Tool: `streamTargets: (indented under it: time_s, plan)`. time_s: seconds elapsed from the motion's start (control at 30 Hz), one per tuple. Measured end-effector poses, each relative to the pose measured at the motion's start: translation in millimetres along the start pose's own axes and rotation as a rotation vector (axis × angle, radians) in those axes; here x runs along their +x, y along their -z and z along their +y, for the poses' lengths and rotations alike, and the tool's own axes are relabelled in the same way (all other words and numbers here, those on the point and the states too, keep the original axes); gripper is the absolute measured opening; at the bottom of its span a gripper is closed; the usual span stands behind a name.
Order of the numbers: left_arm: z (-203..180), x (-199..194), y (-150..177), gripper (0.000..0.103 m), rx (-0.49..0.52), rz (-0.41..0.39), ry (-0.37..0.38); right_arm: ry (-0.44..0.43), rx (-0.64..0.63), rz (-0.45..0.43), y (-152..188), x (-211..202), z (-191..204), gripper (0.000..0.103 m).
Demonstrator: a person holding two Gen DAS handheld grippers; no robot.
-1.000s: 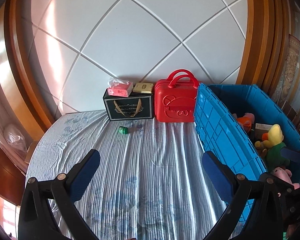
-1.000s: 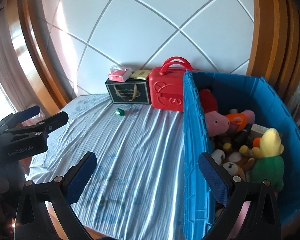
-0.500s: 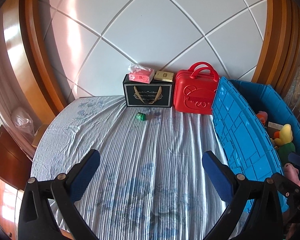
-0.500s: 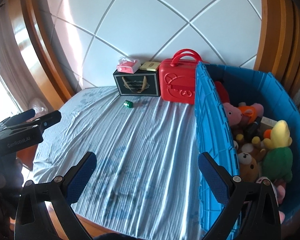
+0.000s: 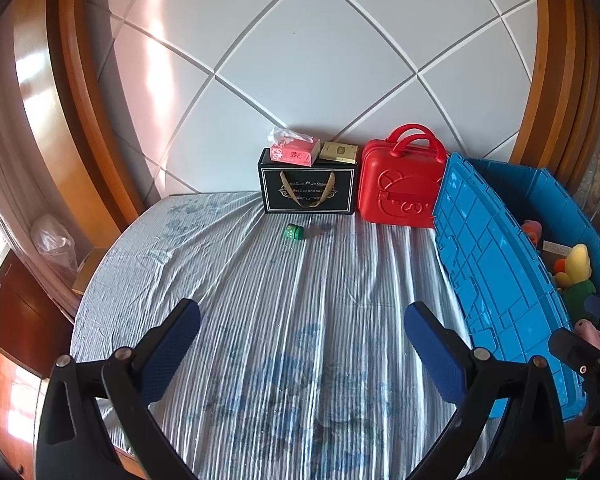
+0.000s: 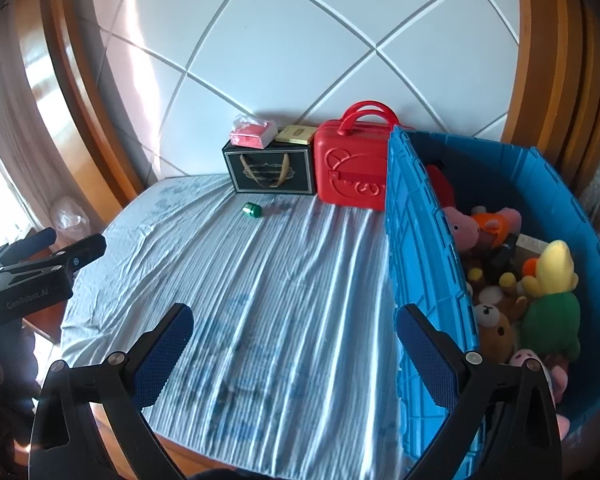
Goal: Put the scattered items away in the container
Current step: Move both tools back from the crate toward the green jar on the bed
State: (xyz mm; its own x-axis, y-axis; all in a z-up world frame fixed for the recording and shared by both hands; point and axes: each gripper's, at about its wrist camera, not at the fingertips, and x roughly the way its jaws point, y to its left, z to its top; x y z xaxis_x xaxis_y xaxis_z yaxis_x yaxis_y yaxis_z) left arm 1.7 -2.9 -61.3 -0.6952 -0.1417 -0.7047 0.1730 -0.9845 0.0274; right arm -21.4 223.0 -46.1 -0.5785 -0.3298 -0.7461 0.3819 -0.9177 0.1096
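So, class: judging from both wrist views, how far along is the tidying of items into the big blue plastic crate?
Done: the blue plastic crate already holds a pile of plush toys. In hand: nothing; the left gripper and right gripper are both open and empty over the striped bedsheet. Left: one small green object lies loose on the sheet near the black gift box.

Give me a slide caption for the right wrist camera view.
Open right gripper above a striped bedsheet, a small green item left out, blue bin full of plush toys.
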Motion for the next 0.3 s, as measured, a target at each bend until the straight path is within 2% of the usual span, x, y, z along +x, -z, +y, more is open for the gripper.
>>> streamTargets:
  time_s: [0.3]
  plan:
    - [-0.2,-6.6,1.2,0.103,-0.006,-0.020,0.009,0.010,-0.003,-0.004,0.9,-3.5,-0.7,0.103]
